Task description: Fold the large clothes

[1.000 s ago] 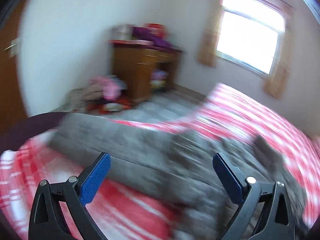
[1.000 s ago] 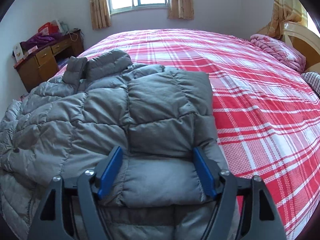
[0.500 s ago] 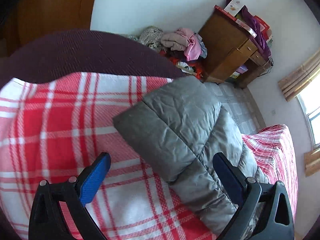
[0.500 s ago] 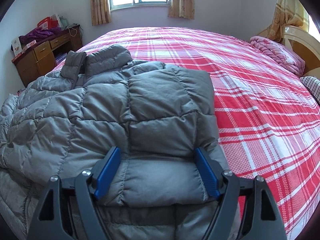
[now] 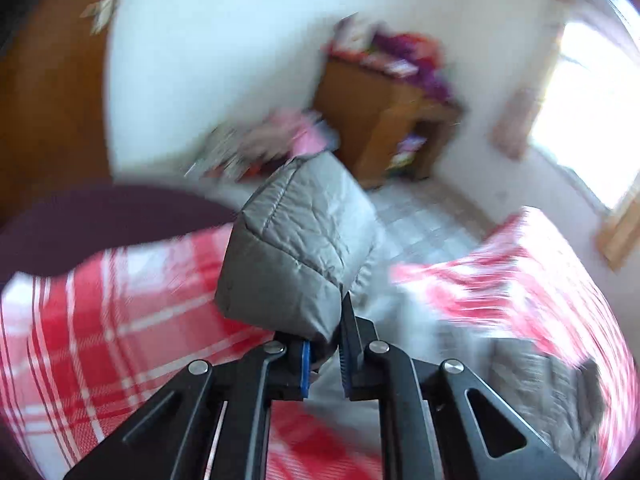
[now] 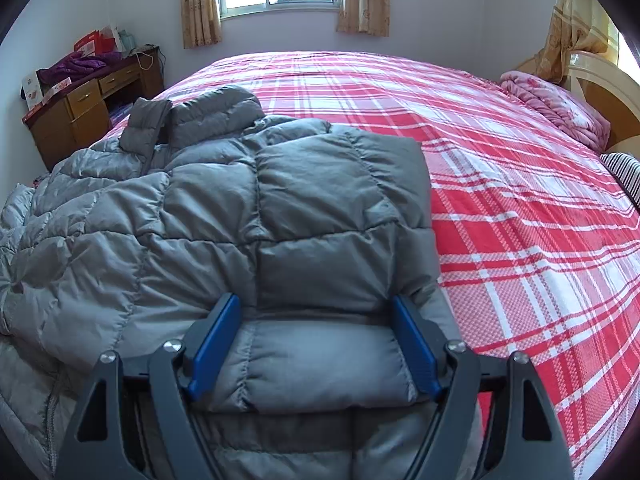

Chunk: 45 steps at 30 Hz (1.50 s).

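The left gripper [image 5: 325, 354] is clamping shut on what's probably a sleeve end [image 5: 296, 248] of the grey puffer jacket [image 6: 240, 232] lying on the plaid bed [image 6: 520, 200], though the blur is making that hard to confirm; I'd be carrying it low over the body, since puffy fabric is springing back. The right gripper [image 6: 316, 344] is hanging wide open over the folded right side, pinching nothing. Nothing's really blocking things; the desk [image 6: 76, 108] and pink quilt [image 6: 560, 108] are sitting well apart.
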Each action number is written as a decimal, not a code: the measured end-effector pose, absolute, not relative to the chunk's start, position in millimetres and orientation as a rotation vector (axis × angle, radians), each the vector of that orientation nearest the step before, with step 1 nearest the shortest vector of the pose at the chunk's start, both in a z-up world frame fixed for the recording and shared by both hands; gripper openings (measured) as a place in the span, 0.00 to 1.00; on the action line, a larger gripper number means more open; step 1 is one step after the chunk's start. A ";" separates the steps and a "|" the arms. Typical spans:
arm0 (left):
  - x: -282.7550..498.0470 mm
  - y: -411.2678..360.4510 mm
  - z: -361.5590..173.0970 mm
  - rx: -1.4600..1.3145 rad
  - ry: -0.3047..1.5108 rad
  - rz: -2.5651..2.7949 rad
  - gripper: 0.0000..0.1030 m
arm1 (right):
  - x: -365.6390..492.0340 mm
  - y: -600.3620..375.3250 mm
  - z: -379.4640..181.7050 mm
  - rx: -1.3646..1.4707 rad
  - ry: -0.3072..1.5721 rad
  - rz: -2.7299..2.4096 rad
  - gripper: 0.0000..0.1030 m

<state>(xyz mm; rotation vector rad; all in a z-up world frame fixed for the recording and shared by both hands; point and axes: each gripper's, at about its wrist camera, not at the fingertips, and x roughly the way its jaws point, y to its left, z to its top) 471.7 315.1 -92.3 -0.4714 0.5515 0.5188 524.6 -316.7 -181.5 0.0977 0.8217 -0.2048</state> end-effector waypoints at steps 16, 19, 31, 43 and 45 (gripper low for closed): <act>446.7 -64.7 -73.4 0.176 0.469 -0.299 0.11 | 521.5 -323.8 -181.5 0.152 0.807 -0.187 0.77; 436.2 -96.3 -109.9 0.234 0.566 -0.318 0.12 | 520.7 -325.8 -181.6 0.166 0.804 -0.182 0.79; 381.3 -102.4 -129.8 0.266 0.684 -0.406 0.53 | 521.3 -331.3 -182.0 0.218 0.804 -0.153 0.84; 353.0 -26.8 -129.1 0.223 0.710 -0.129 0.55 | 457.7 -320.8 -118.7 0.234 0.639 -0.131 0.86; 357.6 -21.9 -127.6 0.237 0.711 -0.058 0.55 | 460.3 -306.0 -107.5 0.229 0.621 -0.078 0.86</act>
